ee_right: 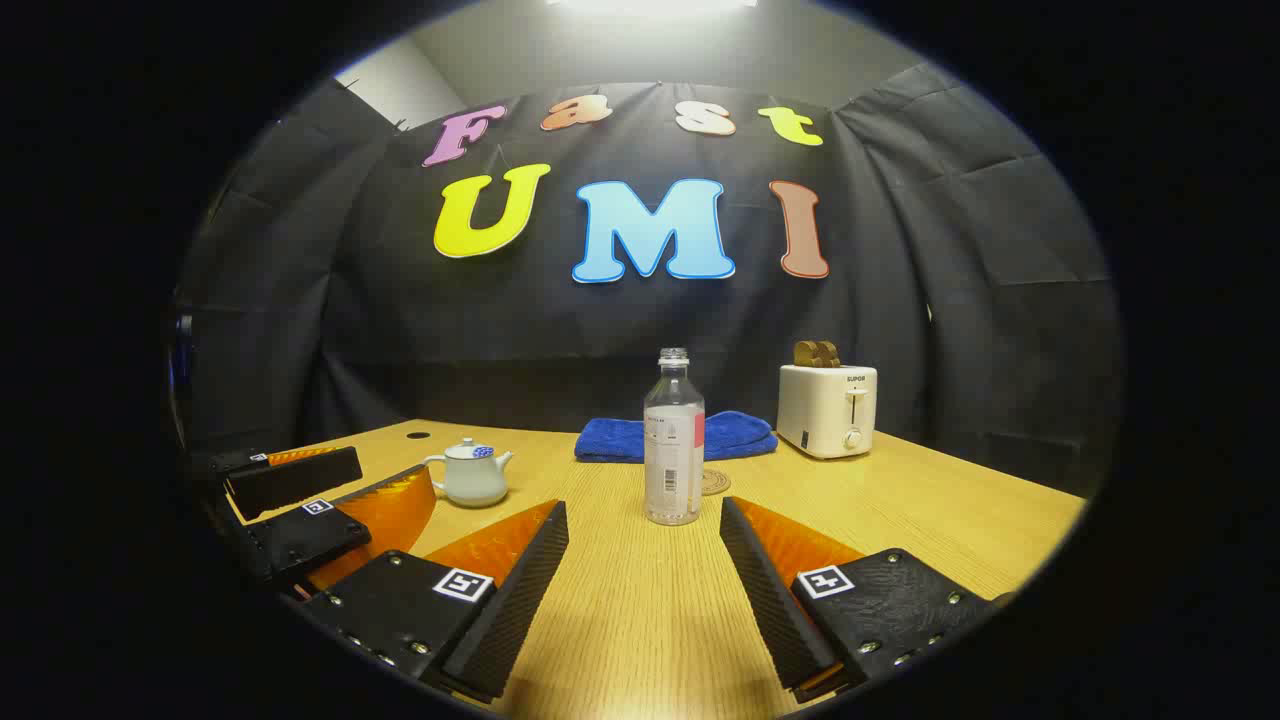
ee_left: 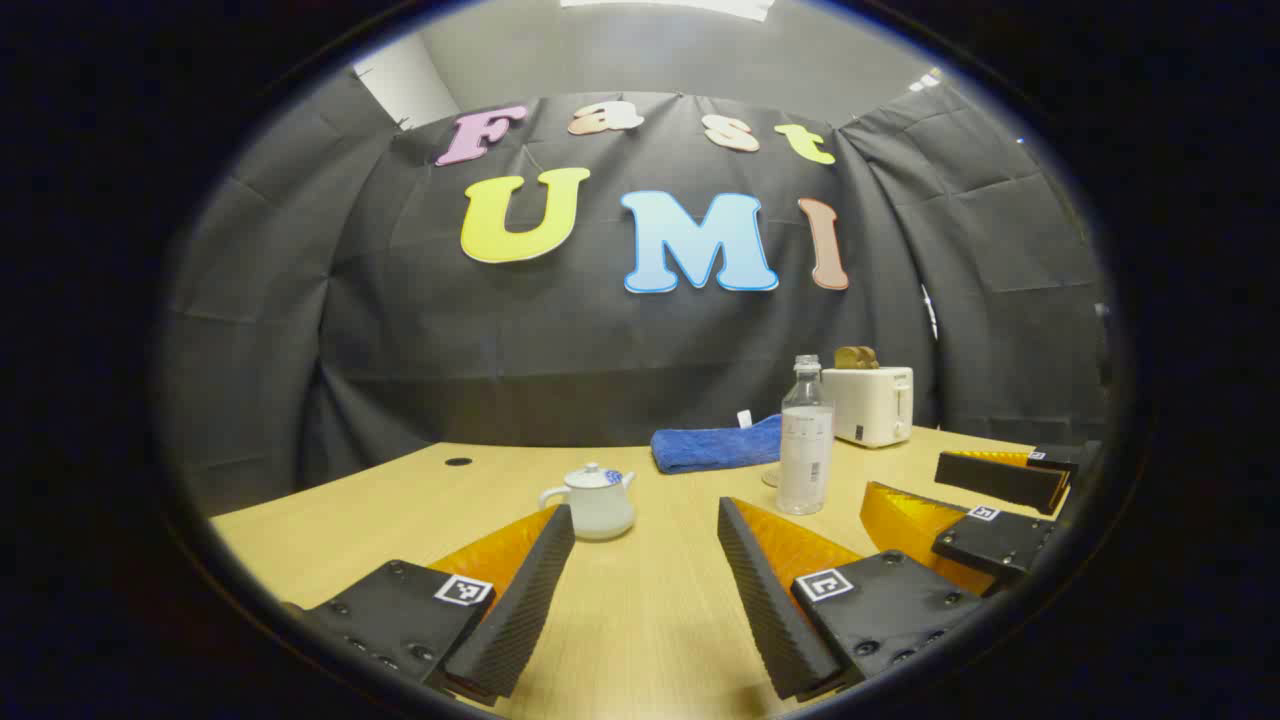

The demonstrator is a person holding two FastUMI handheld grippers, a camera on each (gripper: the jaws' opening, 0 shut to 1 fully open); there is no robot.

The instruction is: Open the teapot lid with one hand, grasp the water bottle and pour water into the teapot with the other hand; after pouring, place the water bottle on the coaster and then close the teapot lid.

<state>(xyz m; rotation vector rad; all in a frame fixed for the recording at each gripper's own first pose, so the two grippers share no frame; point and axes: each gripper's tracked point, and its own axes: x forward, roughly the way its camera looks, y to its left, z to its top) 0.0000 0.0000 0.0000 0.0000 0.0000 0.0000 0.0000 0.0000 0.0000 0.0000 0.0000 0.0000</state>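
Note:
A small white teapot with its lid on stands on the wooden table, just ahead of my left gripper, which is open and empty. The clear, uncapped water bottle stands upright straight ahead of my right gripper, also open and empty. A round coaster lies just behind the bottle to its right. In the right gripper view the teapot is at left, with the left gripper beside it. In the left gripper view the bottle is right of centre and the right gripper sits at the right edge.
A folded blue towel lies behind the bottle. A white toaster with bread in its slots stands at the back right. A small dark hole marks the table's far left.

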